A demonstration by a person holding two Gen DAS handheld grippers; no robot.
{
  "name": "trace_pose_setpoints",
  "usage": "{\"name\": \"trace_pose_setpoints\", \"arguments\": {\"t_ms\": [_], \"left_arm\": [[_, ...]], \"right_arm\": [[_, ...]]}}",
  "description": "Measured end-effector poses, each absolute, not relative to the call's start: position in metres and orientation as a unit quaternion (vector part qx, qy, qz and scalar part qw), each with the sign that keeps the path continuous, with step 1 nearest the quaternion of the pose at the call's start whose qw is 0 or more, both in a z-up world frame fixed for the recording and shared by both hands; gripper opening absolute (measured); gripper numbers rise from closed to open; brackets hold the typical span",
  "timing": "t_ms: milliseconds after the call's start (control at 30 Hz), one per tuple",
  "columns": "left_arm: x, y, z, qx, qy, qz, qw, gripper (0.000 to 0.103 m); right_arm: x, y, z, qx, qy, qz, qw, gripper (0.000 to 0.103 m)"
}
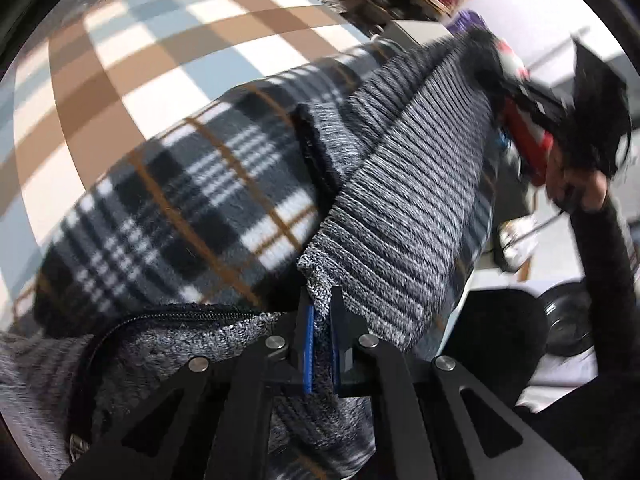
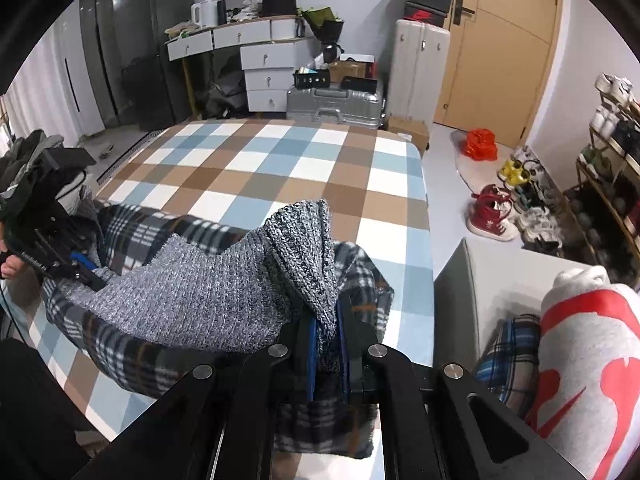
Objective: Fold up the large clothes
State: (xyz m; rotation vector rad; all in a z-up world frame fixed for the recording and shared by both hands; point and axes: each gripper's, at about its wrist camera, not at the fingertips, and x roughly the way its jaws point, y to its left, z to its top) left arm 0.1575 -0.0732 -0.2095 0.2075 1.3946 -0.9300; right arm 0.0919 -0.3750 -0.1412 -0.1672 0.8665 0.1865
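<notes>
Left wrist: left gripper (image 1: 320, 322) pinching the hem of the grey knit jacket (image 1: 404, 184), which hangs over the bed (image 1: 132, 64), plaid lining (image 1: 168, 208) sagging below. Thin bite near the tips; could slip under a tug. Zipper (image 1: 132, 322) could snag.

Right wrist: right gripper (image 2: 328, 336) clamped on a bunched corner of the same jacket. Uneven pull against the left gripper risks a crooked fold; lining may trail off the bed edge.

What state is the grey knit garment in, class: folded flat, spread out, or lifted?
Lifted, not yet folded. The left gripper and right gripper each pinch an edge of the garment, which sags between them above the bed.
</notes>
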Motion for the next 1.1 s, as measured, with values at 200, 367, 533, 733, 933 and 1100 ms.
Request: {"name": "trace_pose_setpoints", "arguments": {"t_ms": [200, 367, 533, 733, 933, 1100], "left_arm": [[0.154, -0.054, -0.188, 0.048, 0.618, -0.337, 0.709, 0.001], [0.146, -0.045, -0.155, 0.040, 0.570, -0.296, 0.766, 0.001], [0.142, -0.053, -0.149, 0.070, 0.527, -0.242, 0.812, 0.001], [0.160, -0.056, -0.135, 0.074, 0.514, -0.208, 0.829, 0.001], [0.191, -0.069, -0.118, 0.091, 0.490, -0.187, 0.846, 0.001], [0.215, -0.077, -0.167, 0.123, 0.525, -0.151, 0.828, 0.001]], "right_arm": [[0.090, -0.372, -0.142, -0.089, 0.416, 0.076, 0.902, 0.009], [0.084, -0.369, -0.139, -0.106, 0.399, 0.054, 0.909, 0.008], [0.085, -0.369, -0.127, -0.099, 0.368, 0.028, 0.924, 0.008], [0.102, -0.372, -0.128, -0.097, 0.368, 0.002, 0.925, 0.008], [0.131, -0.390, -0.143, -0.054, 0.395, -0.024, 0.917, 0.008], [0.160, -0.389, -0.177, -0.046, 0.455, -0.018, 0.889, 0.009]]}}
